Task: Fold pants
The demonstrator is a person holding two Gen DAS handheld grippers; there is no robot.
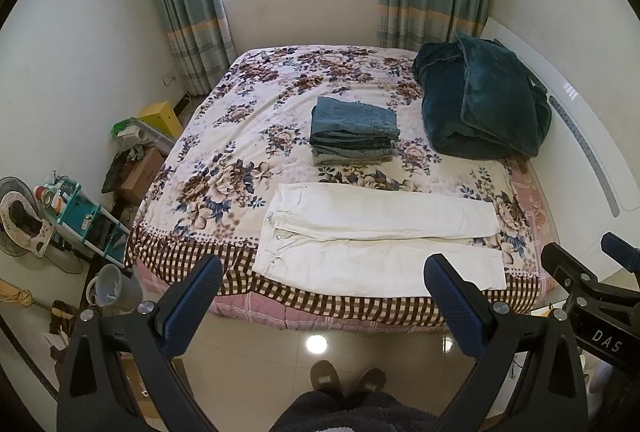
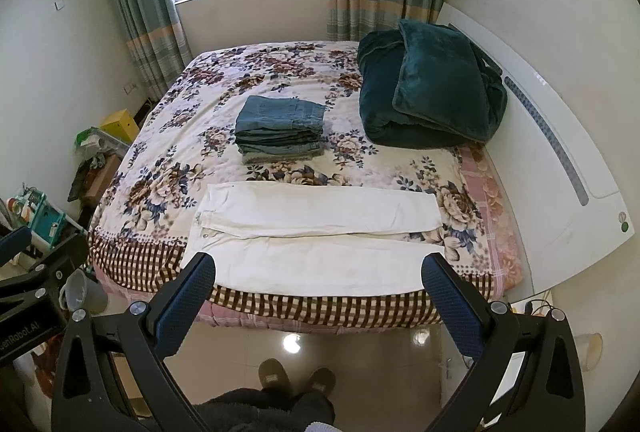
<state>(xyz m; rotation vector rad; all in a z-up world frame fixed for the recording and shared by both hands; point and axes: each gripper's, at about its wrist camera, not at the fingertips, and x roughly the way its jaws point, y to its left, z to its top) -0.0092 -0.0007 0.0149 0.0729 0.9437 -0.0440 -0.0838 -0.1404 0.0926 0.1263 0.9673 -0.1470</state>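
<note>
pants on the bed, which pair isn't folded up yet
The white pants, spread flat with both legs stretched out along the near edge of the bed. The blue jeans behind them already sit in a folded stack.

Ahead of both open tongs, the white pants (image 1: 376,244) lie flat at the bed's (image 1: 240,159) near edge with open air above. Beyond them, a stack of folded jeans (image 2: 280,129) blocks the middle; a teal blanket (image 2: 432,99) fills the far right, apparently against the headboard (image 2: 560,167).
</note>
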